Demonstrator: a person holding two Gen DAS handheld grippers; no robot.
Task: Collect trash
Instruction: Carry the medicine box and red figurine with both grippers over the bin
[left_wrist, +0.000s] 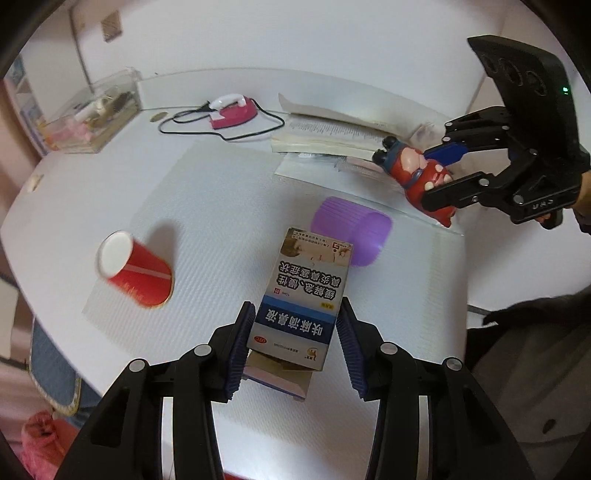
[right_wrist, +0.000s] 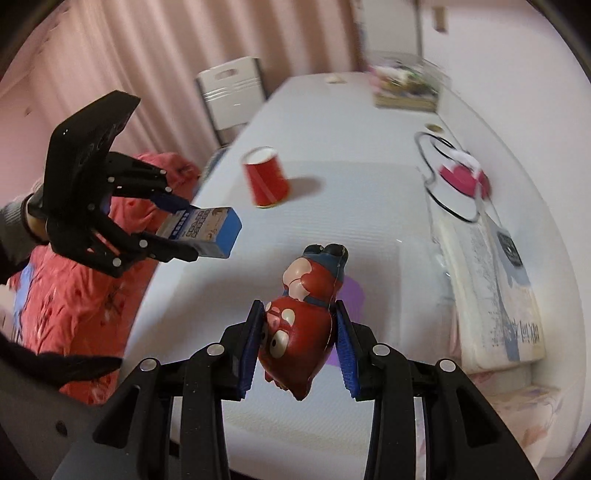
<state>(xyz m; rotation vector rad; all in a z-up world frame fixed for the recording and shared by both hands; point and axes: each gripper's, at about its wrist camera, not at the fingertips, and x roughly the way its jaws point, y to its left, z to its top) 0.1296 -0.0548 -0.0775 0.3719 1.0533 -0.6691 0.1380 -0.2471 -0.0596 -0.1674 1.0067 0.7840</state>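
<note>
Now both loads are lifted clear: the left claw clamps the box, the right claw grips the figurine. Next, likely carry both to a bin; the cup sits ahead-left of the left claw.

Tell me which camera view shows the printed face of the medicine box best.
The left wrist view: the medicine box fills the centre, print facing the camera. The right wrist view shows the box small, from the side, in the left claw.
</note>
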